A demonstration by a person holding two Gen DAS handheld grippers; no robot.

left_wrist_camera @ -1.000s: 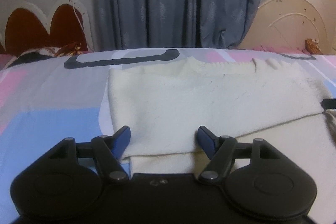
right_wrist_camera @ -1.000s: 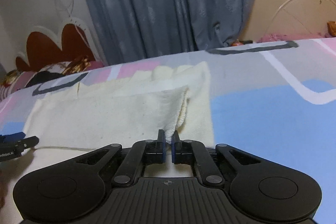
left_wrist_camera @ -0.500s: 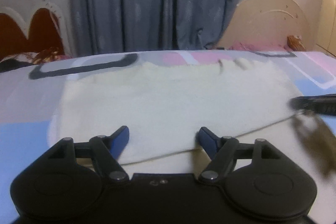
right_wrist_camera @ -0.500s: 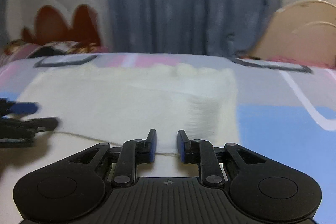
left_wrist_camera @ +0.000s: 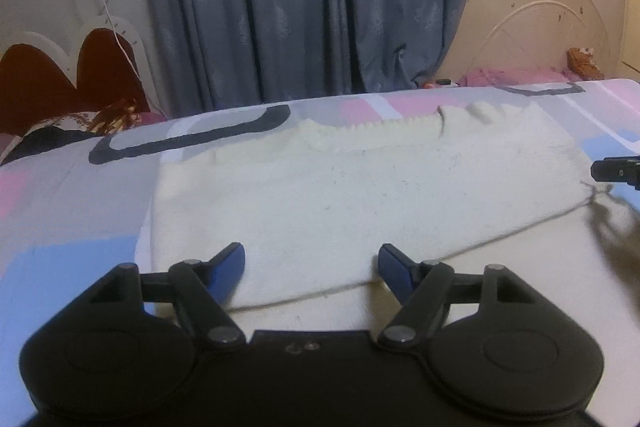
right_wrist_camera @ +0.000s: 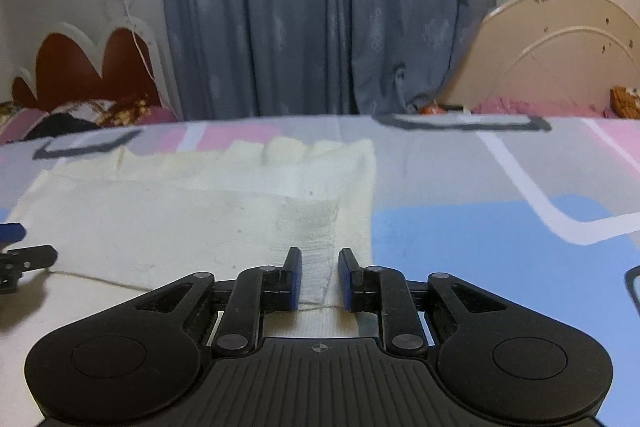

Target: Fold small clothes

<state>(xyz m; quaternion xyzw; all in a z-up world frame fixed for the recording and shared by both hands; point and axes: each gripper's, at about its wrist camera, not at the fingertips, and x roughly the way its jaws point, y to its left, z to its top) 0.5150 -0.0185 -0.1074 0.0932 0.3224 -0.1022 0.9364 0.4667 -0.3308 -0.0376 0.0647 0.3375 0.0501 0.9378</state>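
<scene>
Since a second ago your right claw has let go of the cream garment, now folded flat ahead of both released claws, left claw included, so further folds likely remain.

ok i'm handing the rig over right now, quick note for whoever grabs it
Left gripper: jaws wide open, holding nothing, over the near edge of the cream garment.
Right gripper: jaws slightly apart, not pinching; the garment's folded edge lies between them.
Garment lies flat on the patterned bedsheet, its near part already folded over the rest.
Left to do: likely the remaining folds, then tidy the edges.
</scene>
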